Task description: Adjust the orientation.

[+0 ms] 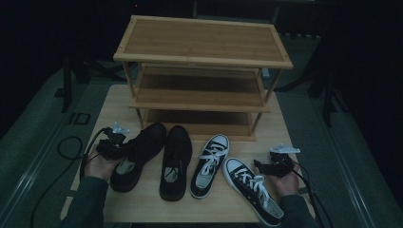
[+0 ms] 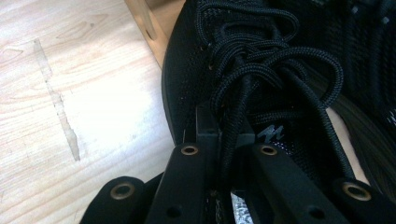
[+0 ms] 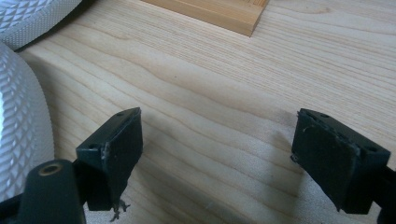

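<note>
High view: left tongs (image 1: 119, 145) are at the collar of the leftmost black shoe (image 1: 138, 156), which sits angled on the tabletop (image 1: 142, 202) with its toe toward the wooden shoe rack (image 1: 202, 76) — my read is the grip sits at the heel end so the toe can lead onto a shelf. Its mate, the second black shoe (image 1: 175, 161), lies just beside it, then a pair of black-and-white sneakers (image 1: 210, 166); all three look untouched, all shelves bare. Right tongs (image 1: 266, 167) rest low beside the nearer sneaker, apart from it — probably parked to keep clear while the left works. Left gripper view: the jaws are closed nearly together on the shoe's upper edge by the tongue, black laces (image 2: 261, 74) running through the narrow gap; shoe sole looks to be near or on the tabletop (image 2: 70, 93), rack foot (image 2: 147, 23) just behind the toe. A pinch on thin fabric explains the near-shut jaws. Right gripper view: jaws stand wide apart, nothing between them, only bare wood grain under; a white textured sneaker sole (image 3: 21, 116) at the left edge, rack base (image 3: 219, 14) ahead.
</note>
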{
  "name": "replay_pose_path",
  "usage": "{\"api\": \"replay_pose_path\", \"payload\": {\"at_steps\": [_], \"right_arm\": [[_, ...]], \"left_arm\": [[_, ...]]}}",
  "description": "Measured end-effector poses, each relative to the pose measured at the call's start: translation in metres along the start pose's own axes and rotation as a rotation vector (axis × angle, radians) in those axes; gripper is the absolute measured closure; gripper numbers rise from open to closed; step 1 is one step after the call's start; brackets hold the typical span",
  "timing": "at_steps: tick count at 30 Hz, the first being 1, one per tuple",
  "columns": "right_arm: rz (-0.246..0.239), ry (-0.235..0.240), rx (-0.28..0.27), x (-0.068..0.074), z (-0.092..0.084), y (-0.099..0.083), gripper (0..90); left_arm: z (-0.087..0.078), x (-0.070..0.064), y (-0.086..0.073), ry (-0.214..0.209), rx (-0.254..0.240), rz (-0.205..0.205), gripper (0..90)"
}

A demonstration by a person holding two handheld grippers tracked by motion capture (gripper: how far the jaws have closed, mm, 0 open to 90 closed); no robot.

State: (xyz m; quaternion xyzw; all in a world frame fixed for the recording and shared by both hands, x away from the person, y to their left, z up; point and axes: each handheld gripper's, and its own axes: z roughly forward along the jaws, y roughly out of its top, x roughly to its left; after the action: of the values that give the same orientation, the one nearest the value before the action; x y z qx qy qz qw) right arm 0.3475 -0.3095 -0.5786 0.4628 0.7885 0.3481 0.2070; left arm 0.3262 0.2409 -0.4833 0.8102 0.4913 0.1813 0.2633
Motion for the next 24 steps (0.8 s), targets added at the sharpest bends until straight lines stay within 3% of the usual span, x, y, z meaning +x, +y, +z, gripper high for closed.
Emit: {"api": "replay_pose_path", "payload": {"at_steps": [9,14,17,24], "right_arm": [[0.001,0.000,0.000,0.000,0.000,0.000,15.9],[0.000,0.000,0.000,0.000,0.000,0.000,15.9],[0.000,0.000,0.000,0.000,0.000,0.000,15.9],[0.000,0.000,0.000,0.000,0.000,0.000,15.9]], "left_arm": [[0.007,0.005,0.003,-0.012,-0.028,-0.051,87.9],[0.008,0.007,0.002,-0.040,-0.016,-0.040,86.4],[0.006,0.008,0.002,-0.063,-0.007,-0.041,75.8],[-0.004,0.007,-0.001,-0.050,-0.022,-0.052,57.4]]}}
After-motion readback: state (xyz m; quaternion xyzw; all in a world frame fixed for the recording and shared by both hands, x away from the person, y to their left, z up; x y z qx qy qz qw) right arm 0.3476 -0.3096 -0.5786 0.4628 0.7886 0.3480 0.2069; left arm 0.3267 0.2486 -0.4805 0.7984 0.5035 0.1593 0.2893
